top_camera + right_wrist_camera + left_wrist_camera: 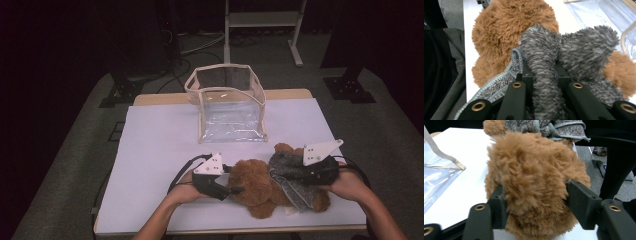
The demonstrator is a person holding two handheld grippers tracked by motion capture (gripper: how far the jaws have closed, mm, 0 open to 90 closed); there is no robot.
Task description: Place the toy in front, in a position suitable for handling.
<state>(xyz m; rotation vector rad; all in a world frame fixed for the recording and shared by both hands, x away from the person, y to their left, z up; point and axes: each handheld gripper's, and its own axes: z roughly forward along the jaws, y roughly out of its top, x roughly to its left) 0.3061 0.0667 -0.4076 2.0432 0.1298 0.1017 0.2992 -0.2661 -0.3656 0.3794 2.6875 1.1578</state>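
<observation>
A brown teddy bear (255, 187) lies near the table's front edge, wearing a grey fuzzy garment (290, 172). My left gripper (235, 190) comes in from the left. In the left gripper view its jaws sit on both sides of the bear's furry head (534, 177), and the pads press into the fur around the left gripper (535, 200). My right gripper (281, 175) reaches in from the right. In the right gripper view the right gripper (544, 72) is shut on a raised fold of the grey garment (564, 50), with the bear's brown head (506, 30) beyond it.
A clear plastic bag with a beige trim (227, 105) stands open at the back middle of the white table (160, 135). Its flat clear panel (436, 177) lies just beyond the bear. The person's forearms enter from the bottom edge.
</observation>
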